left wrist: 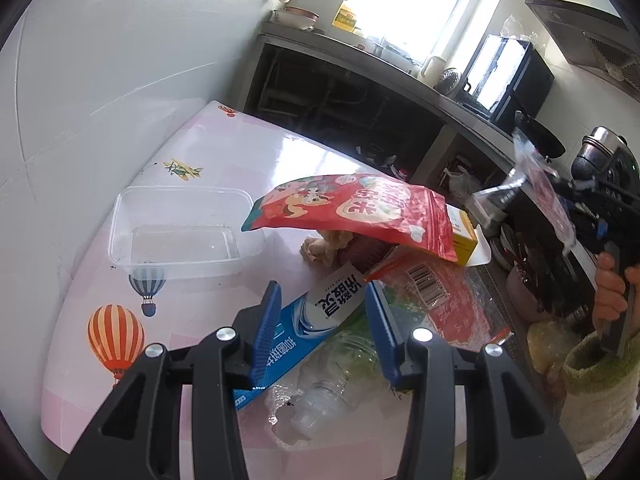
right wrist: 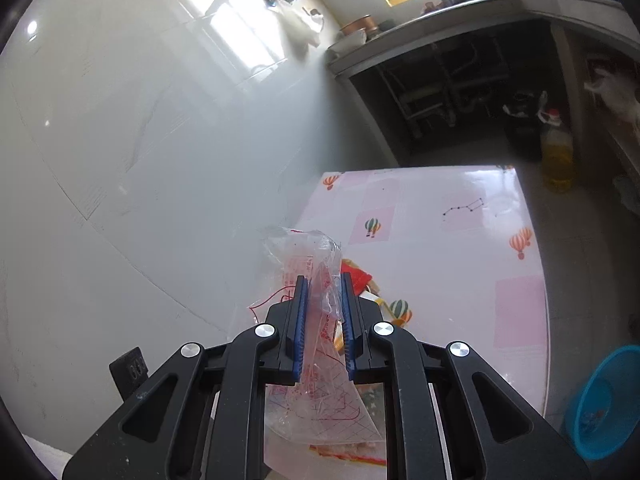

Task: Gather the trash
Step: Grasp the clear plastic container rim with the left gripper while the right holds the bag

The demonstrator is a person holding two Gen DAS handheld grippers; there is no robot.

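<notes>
Pink table (left wrist: 100, 360): clear tub (left wrist: 180, 232), wrapper pile (left wrist: 360, 280)

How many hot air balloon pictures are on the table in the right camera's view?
4: one at the far left corner, one mid-table, one near the right edge, one beside the tool. The wrapper may hide more.

We see the left gripper (left wrist: 320, 328) with jaws apart above a blue-and-white carton (left wrist: 304, 332) and a crushed clear bottle (left wrist: 320, 392). A red snack bag (left wrist: 356, 208) tops the pile beside a clear plastic container (left wrist: 180, 232). At right, the right gripper (left wrist: 520, 188) holds a clear wrapper (left wrist: 548, 196).
</notes>
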